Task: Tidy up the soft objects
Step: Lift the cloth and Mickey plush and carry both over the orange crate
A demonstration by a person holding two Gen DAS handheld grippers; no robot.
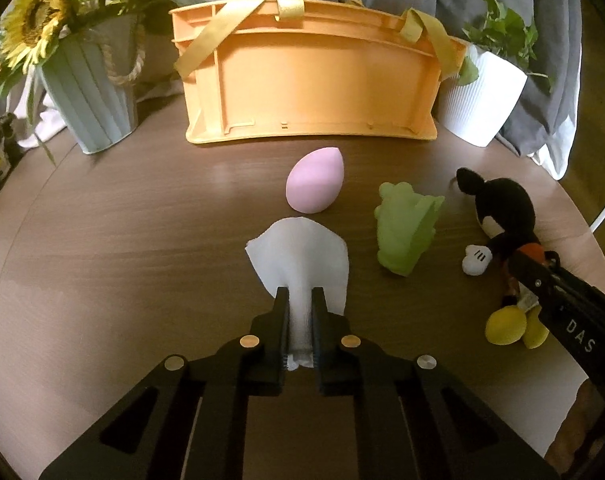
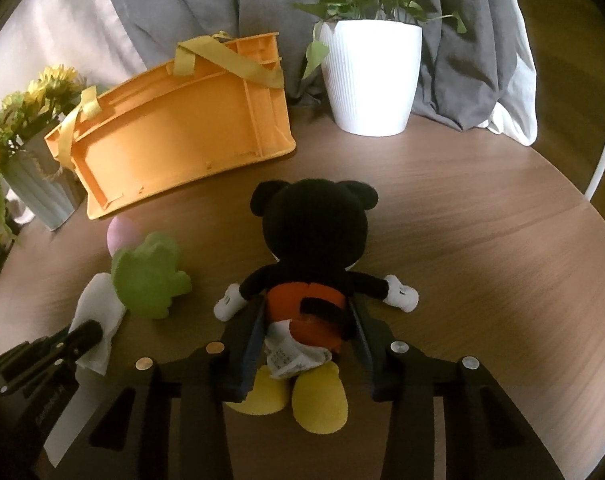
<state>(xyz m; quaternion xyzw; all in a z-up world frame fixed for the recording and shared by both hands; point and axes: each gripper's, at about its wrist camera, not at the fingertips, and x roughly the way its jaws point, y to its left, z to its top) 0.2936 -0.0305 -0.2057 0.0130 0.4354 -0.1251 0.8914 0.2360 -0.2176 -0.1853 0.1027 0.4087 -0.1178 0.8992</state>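
My left gripper (image 1: 301, 296) is shut on a white cloth (image 1: 300, 256) that lies on the brown table. A pink egg-shaped sponge (image 1: 315, 181) and a green foam piece (image 1: 406, 228) lie just beyond it. My right gripper (image 2: 308, 312) has its fingers on both sides of the red waist of a Mickey Mouse plush (image 2: 314, 240), which lies face down; the jaws touch its sides. The plush (image 1: 502, 216) also shows at the right of the left wrist view. An orange crate (image 1: 310, 76) with yellow straps stands at the back.
A pale green pot of sunflowers (image 1: 90, 100) stands at the back left. A white ribbed pot with a green plant (image 2: 368, 76) stands at the back right. Grey and white curtains hang behind. The round table's edge (image 2: 562, 192) curves at the right.
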